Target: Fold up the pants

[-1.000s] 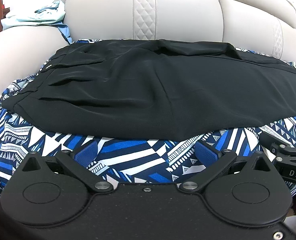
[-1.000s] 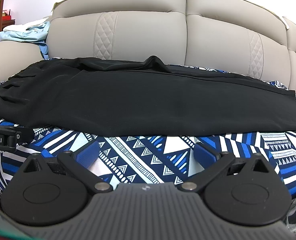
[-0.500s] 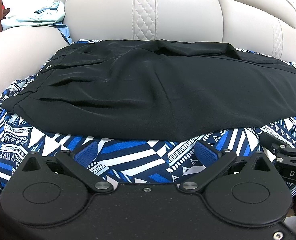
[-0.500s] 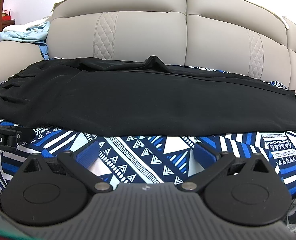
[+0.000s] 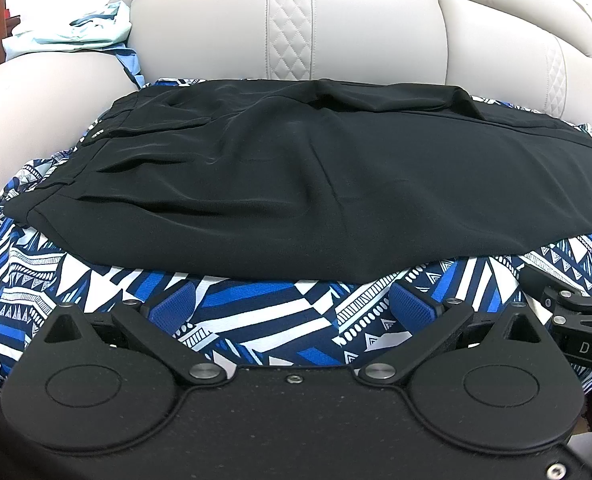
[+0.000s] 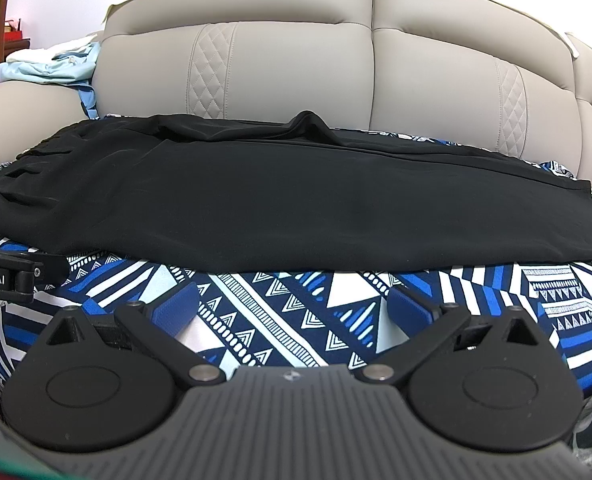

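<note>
Hovering side by side at the front edge of the sofa seat, both grippers face the black pants (image 5: 296, 184) with nothing held. Left gripper (image 5: 294, 306): jaws spread wide, blue pads over the patterned cloth, short of the garment's near edge. Right gripper (image 6: 292, 306): jaws likewise wide apart, empty, same standoff.

Pants lie flat on the blue-and-white patterned cover (image 6: 296, 300), lengthwise across the seat, one leg apparently stacked on the other. Waistband with pleats toward the sofa's left arm; hems run off to the right. A small ridge of fabric stands up along the far edge near the backrest (image 6: 303, 120).

Judgement: the lengthwise fold looks done; the step in hand would be approaching for a crosswise fold, hem end to waistband.

Notes for doing it well:
- Fabric looks thin and slippery. Pinch both layers at the hem corners, not the top layer only, or the legs will shear apart.
- Keep pads low and slide in under the edge without catching the cover beneath.
- Lift both corners together and level, and carry them over evenly.
- Flatten the far ridge before creasing.

Pale clothing (image 5: 76, 36) heaped on the sofa arm is clear of the work.
</note>
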Demonstrator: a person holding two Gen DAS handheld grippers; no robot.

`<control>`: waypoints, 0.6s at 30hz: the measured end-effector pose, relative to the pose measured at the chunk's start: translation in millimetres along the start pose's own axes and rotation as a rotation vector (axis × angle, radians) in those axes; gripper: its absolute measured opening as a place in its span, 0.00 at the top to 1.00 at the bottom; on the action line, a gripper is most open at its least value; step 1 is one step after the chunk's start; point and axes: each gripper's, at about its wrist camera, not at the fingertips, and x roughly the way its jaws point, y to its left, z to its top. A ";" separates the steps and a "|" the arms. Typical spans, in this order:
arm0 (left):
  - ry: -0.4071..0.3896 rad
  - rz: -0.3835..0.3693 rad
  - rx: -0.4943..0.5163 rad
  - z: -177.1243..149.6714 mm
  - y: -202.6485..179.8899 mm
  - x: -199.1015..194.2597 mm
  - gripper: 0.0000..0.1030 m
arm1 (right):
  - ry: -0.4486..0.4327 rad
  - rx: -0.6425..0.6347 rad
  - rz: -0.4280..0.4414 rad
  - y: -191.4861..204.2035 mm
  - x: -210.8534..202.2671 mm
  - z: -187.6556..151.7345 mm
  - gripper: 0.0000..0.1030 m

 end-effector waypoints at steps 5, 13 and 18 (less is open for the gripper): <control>0.000 -0.001 0.001 -0.1 0.0 0.0 0.00 | 0.000 0.000 0.000 -0.9 -0.4 0.9 0.00; 0.000 0.000 0.001 -0.3 0.0 0.1 0.00 | -0.001 0.000 0.000 -0.5 -1.0 0.2 0.00; 0.000 0.000 0.000 -0.2 0.0 0.1 0.00 | -0.001 0.001 0.000 -1.1 -1.1 0.7 0.00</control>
